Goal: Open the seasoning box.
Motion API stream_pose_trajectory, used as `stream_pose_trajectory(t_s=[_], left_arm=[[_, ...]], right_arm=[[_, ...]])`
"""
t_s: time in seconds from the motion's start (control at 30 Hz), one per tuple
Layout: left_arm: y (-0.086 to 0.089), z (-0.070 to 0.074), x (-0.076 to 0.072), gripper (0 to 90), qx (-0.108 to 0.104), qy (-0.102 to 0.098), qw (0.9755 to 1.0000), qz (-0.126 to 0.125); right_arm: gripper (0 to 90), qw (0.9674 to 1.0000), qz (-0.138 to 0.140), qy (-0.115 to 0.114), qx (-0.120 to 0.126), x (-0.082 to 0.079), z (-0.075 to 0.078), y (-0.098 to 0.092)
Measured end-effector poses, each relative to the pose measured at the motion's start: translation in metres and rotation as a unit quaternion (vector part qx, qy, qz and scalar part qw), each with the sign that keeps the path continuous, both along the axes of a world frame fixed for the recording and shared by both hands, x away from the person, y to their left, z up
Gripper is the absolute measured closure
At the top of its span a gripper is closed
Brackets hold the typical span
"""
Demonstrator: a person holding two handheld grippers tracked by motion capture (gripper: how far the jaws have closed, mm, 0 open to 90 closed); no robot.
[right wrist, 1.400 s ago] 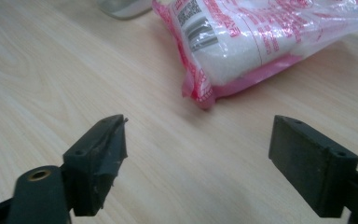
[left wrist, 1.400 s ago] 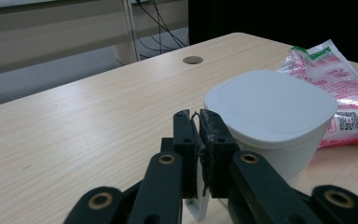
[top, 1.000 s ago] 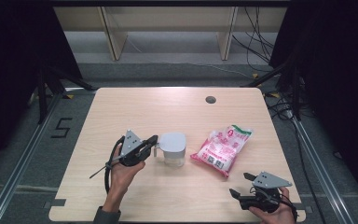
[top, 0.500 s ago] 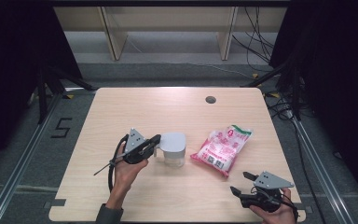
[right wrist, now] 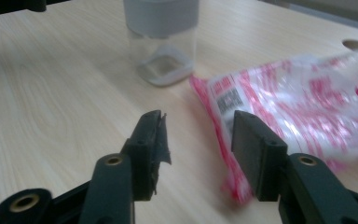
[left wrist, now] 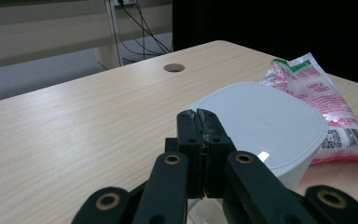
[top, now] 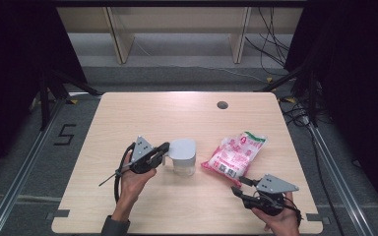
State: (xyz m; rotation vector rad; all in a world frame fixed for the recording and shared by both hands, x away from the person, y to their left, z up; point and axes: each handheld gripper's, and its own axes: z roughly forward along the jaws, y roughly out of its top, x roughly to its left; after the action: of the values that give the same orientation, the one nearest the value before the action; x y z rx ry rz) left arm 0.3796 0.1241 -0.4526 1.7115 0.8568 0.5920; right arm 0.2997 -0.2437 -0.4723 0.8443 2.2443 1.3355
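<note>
High view: a clear container (top: 183, 158) with a grey lid (left wrist: 261, 126), apparently empty, is seen mid-table (top: 142, 118). The left gripper (top: 163, 149), jaws pressed together, is held at its lid edge. Just right, a pink sealed bag (top: 235, 154) is approached by the right gripper (top: 237, 185), whose half-parted jaws have just been closing, with nothing gripped.

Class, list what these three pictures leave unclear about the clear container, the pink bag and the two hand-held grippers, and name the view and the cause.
- Clear plastic container with grey lid: left gripper view, the left hand-held gripper hides what its shut jaws pinch.
- Pink-and-white printed plastic bag: right gripper view, blur makes the print unreadable.
- Right hand-held gripper: whether its right jaw touches the bag's edge.
- Container contents: high view, too small.
</note>
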Motion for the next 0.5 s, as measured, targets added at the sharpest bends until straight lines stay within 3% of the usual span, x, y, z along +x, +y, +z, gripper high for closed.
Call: stream_pose_trajectory(t_s=[0.03, 0.2, 0.23, 0.27, 0.37, 0.43, 0.5], left_arm=[[0.000, 0.000, 0.000, 88.1, 0.000, -0.001, 1.0000, 0.001], [0.000, 0.000, -0.001, 88.2, 0.017, -0.003, 0.9998, 0.010], [0.001, -0.001, -0.001, 88.1, 0.019, -0.003, 0.9998, 0.012], [0.001, -0.001, -0.001, 88.1, 0.021, -0.003, 0.9997, 0.012], [0.001, -0.002, -0.001, 87.5, 0.013, 0.002, 0.9998, 0.015], [0.001, -0.002, -0.001, 87.5, 0.016, -0.002, 0.9998, 0.012], [0.001, -0.002, -0.001, 87.5, 0.018, -0.003, 0.9998, 0.012]], right_arm=[[57.3, 1.0000, 0.004, 0.009, 0.001, 0.001, 0.002, 0.006], [67.2, 0.9994, 0.026, -0.023, 0.000, 0.020, 0.006, 0.030], [68.3, 0.9996, 0.024, -0.015, 0.003, 0.021, 0.006, 0.036], [70.3, 0.9991, 0.035, -0.024, -0.007, 0.027, 0.007, 0.039], [77.7, 0.9990, 0.038, -0.021, -0.001, 0.037, 0.009, 0.048], [81.6, 0.9986, 0.041, -0.033, -0.001, 0.042, 0.012, 0.054], [83.2, 0.9986, 0.035, -0.035, 0.016, 0.048, 0.014, 0.060]])
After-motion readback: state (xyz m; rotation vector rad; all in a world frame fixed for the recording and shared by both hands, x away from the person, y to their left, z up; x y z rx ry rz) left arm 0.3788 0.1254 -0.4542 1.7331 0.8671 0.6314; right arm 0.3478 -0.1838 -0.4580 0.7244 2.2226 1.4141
